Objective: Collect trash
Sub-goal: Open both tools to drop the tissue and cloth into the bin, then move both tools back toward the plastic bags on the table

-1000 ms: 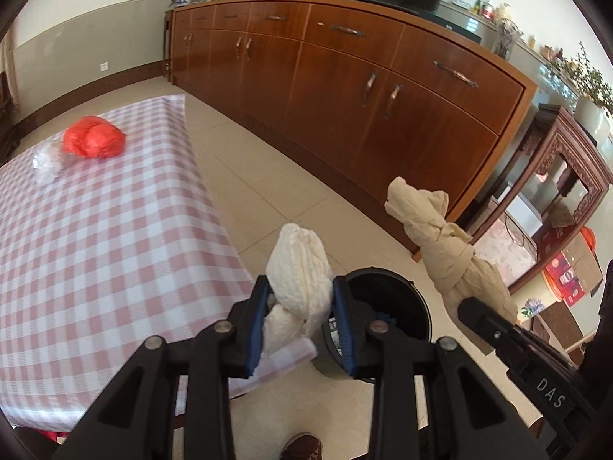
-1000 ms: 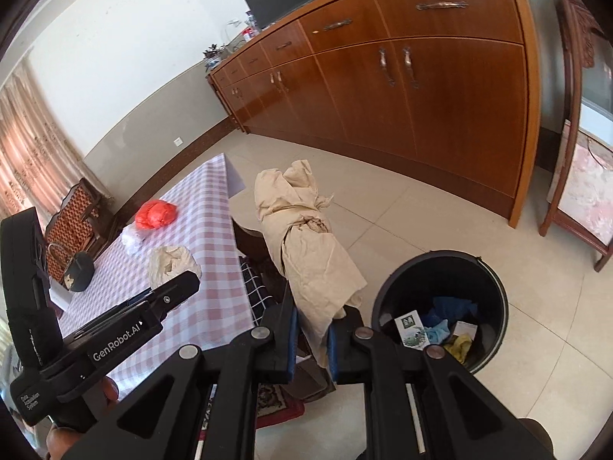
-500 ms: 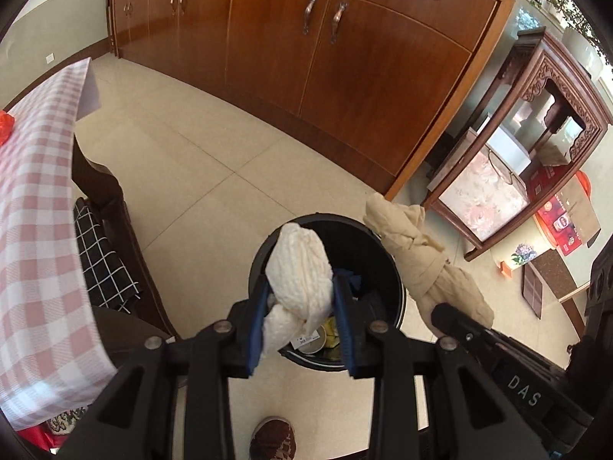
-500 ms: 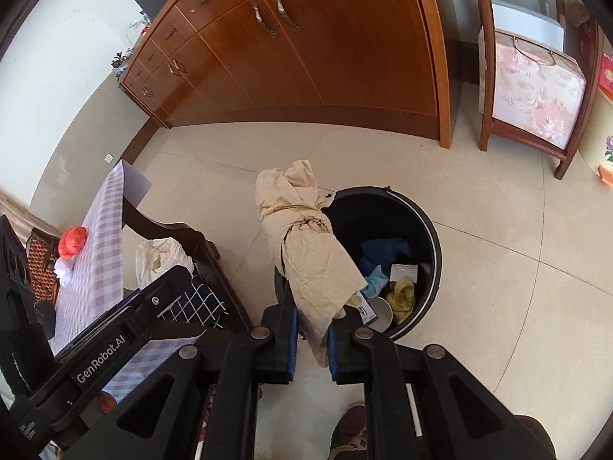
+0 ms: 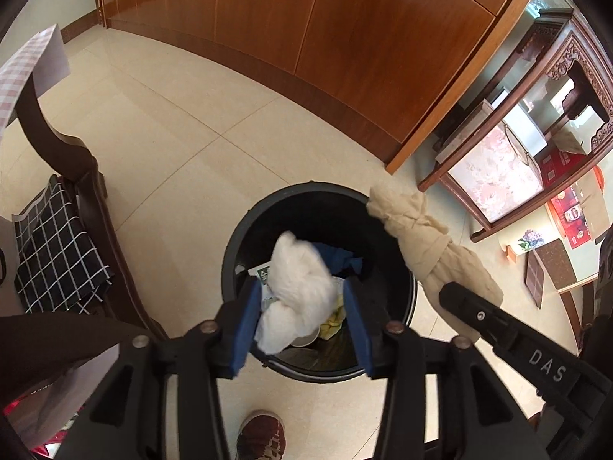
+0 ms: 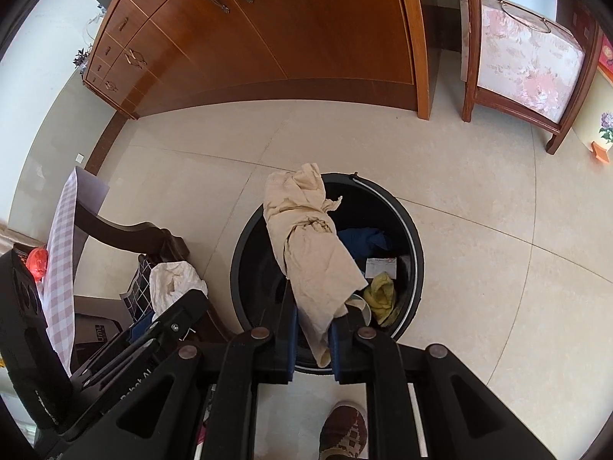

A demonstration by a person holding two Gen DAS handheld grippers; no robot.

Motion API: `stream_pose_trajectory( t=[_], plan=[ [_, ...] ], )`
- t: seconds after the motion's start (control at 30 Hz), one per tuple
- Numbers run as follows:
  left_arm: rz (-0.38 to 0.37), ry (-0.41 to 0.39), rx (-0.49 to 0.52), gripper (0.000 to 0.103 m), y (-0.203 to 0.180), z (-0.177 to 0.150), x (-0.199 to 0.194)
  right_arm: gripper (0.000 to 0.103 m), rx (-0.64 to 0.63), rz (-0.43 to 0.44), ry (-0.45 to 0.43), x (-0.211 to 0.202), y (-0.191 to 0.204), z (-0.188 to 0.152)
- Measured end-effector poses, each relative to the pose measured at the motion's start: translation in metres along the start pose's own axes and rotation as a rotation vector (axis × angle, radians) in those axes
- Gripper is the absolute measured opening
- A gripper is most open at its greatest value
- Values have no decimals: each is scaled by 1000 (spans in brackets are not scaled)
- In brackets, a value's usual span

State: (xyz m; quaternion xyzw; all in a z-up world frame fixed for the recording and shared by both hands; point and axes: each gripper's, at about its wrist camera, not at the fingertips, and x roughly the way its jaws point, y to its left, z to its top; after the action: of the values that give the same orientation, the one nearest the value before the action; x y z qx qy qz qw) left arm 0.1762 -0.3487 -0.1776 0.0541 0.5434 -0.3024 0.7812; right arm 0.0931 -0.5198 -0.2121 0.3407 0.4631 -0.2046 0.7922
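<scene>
Here beige rag [image 6: 310, 253] points lengthwise away from right gripper [image 6: 312, 339].

Black gripper frames, blue-padded fingers [image 5: 243, 329], silver screws.

Cream tiled floor [image 6: 479, 199] below claw; long brown wooden cabinet [image 5: 345, 38] stood ahead; dark chair [image 5: 76, 199] left; carved side table [image 5: 536, 126] right.

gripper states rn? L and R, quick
Left gripper: open, white wad loose between the jaws, over the bin.
Right gripper: shut on beige cloth.
</scene>
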Motion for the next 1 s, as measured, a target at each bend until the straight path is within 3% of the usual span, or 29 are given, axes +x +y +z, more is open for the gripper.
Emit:
stream_pose_trajectory(
  t=[0.07, 0.13, 0.17, 0.63, 1.0],
  plan=[
    [2, 1, 3, 65, 0, 2, 3, 21, 8, -1, 3, 3, -2, 3],
    [3, 3, 5, 70, 0, 3, 5, 43, 11, -1, 11, 6, -3, 6],
    [9, 4, 4, 70, 0, 4, 5, 46, 15, -6, 9, 6, -4, 7],
    [85, -207, 43, 70, 7, 12, -94, 50, -65, -48, -169, -73, 19, 2],
    [180, -336, -60, 70, 60, 0, -171, 64, -208, 38, -274, -129, 95, -12]
  ],
)
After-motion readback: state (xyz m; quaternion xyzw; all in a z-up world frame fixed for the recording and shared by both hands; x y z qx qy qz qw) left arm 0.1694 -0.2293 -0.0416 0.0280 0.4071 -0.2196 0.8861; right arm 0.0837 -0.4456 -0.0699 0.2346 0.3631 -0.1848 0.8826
